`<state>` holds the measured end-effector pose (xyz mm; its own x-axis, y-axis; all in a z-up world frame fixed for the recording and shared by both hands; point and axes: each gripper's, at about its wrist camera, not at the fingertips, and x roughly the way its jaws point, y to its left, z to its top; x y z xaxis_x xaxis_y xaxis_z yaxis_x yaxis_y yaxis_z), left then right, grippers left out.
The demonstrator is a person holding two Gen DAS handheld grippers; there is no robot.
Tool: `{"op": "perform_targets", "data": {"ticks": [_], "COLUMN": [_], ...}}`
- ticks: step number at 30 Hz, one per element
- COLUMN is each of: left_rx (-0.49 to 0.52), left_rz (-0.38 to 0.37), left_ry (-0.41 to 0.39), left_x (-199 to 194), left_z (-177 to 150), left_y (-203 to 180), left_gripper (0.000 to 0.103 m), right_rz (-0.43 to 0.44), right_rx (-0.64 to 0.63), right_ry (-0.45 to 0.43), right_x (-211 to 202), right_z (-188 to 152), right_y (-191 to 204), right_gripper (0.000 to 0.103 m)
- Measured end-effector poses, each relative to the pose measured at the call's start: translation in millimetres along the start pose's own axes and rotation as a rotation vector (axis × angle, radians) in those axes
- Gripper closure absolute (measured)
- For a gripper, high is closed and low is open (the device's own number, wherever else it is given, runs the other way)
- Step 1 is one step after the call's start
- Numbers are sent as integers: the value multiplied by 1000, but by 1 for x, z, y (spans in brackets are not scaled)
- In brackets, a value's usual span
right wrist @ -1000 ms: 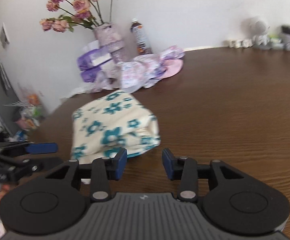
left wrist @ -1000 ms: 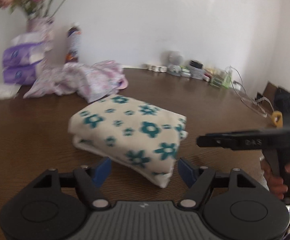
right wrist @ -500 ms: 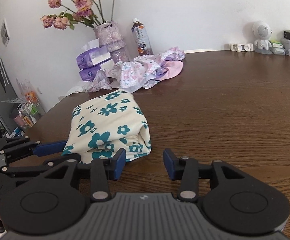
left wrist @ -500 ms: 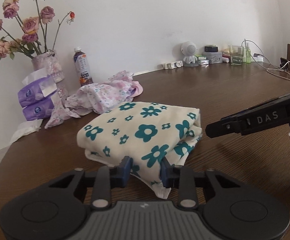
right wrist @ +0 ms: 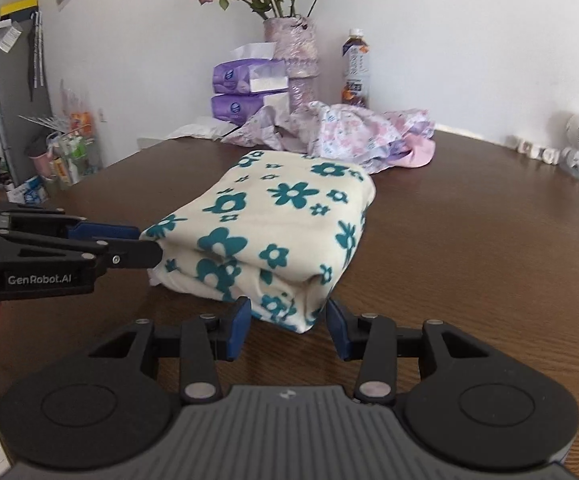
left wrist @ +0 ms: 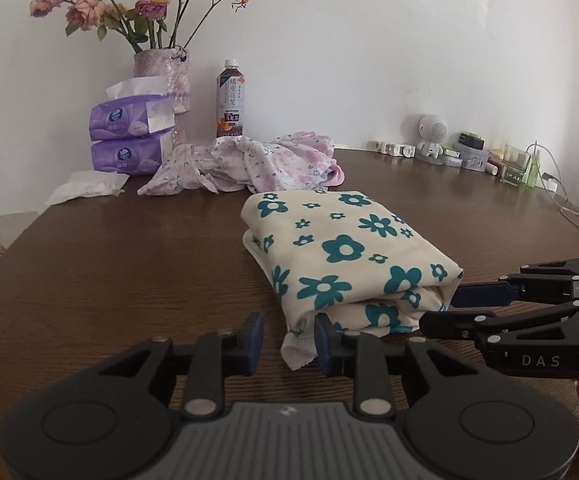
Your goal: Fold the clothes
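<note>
A folded cream cloth with teal flowers (left wrist: 345,248) (right wrist: 273,220) lies on the brown table (left wrist: 129,280). My left gripper (left wrist: 289,340) is open at the cloth's near edge. A loose white corner hangs between its fingers, against the right one. In the right wrist view the left gripper (right wrist: 149,244) reaches the cloth's left side. My right gripper (right wrist: 287,322) is open and straddles a folded corner. In the left wrist view the right gripper (left wrist: 441,308) touches the cloth's right edge.
A crumpled pink floral garment (left wrist: 249,164) lies behind the cloth. Purple tissue packs (left wrist: 129,136), a vase of roses (left wrist: 165,76) and a bottle (left wrist: 231,104) stand at the wall. Small items (left wrist: 469,152) and a cable (left wrist: 577,216) sit back right.
My left gripper's jaws have narrowed from wide open, and it has swung round to the cloth's near corner. My right gripper has moved up until the cloth's corner sits between its fingers.
</note>
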<state>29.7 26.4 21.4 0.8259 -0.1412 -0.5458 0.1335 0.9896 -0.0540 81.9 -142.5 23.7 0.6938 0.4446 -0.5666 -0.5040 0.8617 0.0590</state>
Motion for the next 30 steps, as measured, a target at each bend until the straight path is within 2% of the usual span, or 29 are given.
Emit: {"op": "perform_targets", "data": {"ticks": [4,6,8,9,14,17,19,21,22,25,26,27,30], "left_rx": [5,27,60,87,221,248,219,164,152,152,164,176,234], "left_rz": [-4,-4,-3,0,39,52,42,8,2,9,9,8,21], "left_ry": [0,-11,-20,-23,-5,7,7,4,-2,-16,-12,-8,5], "left_x": [6,6,6,6,9,10,8,5,4,5,7,9,13], "left_z": [-2,-3,-4,-5,-10,-10,-8,-4,-3,2,2,3,0], "left_y": [-4,-7,-13,-16,-30,-33,-30,-24,-23,-23,-24,-25,-30], "left_gripper": [78,93,97,99,99,98,91,77,74,75,81,99,98], "right_rz": [-1,-1,0,4,45,62,71,89,84,68,62,59,60], "right_rx": [7,9,11,16,105,154,174,183,179,170,168,169,193], "right_ry": [-5,-5,-5,-2,11,18,23,23,16,2,1,1,3], "right_x": [2,5,7,9,18,19,18,13,11,9,10,12,18], "right_z": [3,4,6,6,9,8,8,8,8,8,9,9,8], "right_y": [-4,-6,-8,-9,-20,-28,-32,-35,-35,-36,-36,-36,-36], "right_gripper": [61,61,69,78,85,85,79,75,75,75,75,83,90]}}
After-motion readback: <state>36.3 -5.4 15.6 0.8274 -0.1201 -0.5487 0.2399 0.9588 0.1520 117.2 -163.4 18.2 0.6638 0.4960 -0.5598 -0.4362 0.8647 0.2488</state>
